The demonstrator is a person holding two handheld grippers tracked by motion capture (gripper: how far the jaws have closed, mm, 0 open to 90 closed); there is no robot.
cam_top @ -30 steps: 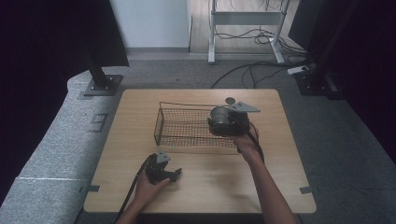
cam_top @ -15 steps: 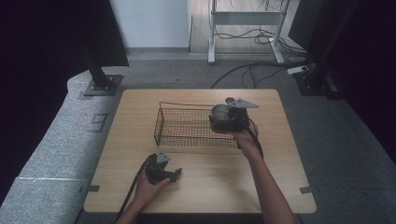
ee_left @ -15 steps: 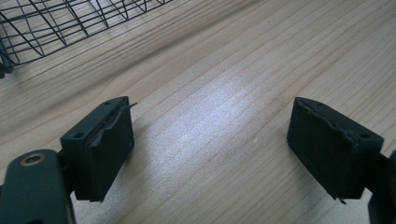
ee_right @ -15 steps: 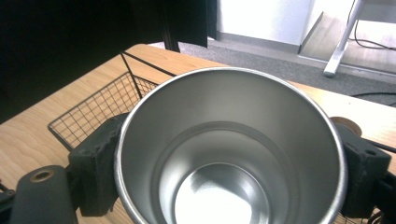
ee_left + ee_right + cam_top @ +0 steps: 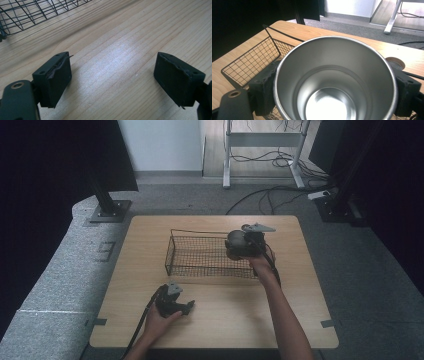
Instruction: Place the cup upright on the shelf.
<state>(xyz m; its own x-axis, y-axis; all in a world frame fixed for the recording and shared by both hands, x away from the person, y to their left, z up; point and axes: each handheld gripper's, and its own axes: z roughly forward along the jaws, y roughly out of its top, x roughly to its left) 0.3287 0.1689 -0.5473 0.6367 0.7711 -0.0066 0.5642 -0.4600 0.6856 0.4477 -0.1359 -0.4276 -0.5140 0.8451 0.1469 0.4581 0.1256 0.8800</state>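
Fingers [image 5: 262,92] of the right gripper [image 5: 334,100] are clamped on the outer wall of a steel cup [image 5: 334,82], one finger on each side just under the rim. The cup's mouth opens toward the gripper's camera; its long axis runs from the fingers down to the bright base. In the high view the right gripper [image 5: 239,245] holds the cup [image 5: 234,241] at the right end of a wire basket [image 5: 200,257]; whether it is over or inside the basket cannot be told. Beyond the far finger lies a small round tan object [image 5: 395,61] on the worktop [image 5: 312,32].

Fingers [image 5: 56,77] of the left gripper [image 5: 112,80] stand wide apart, holding nothing, with bare worktop [image 5: 117,50] between them. The basket's corner [image 5: 27,12] lies ahead of the left finger. In the high view this gripper [image 5: 172,302] rests in a hand [image 5: 159,320] near the front edge.
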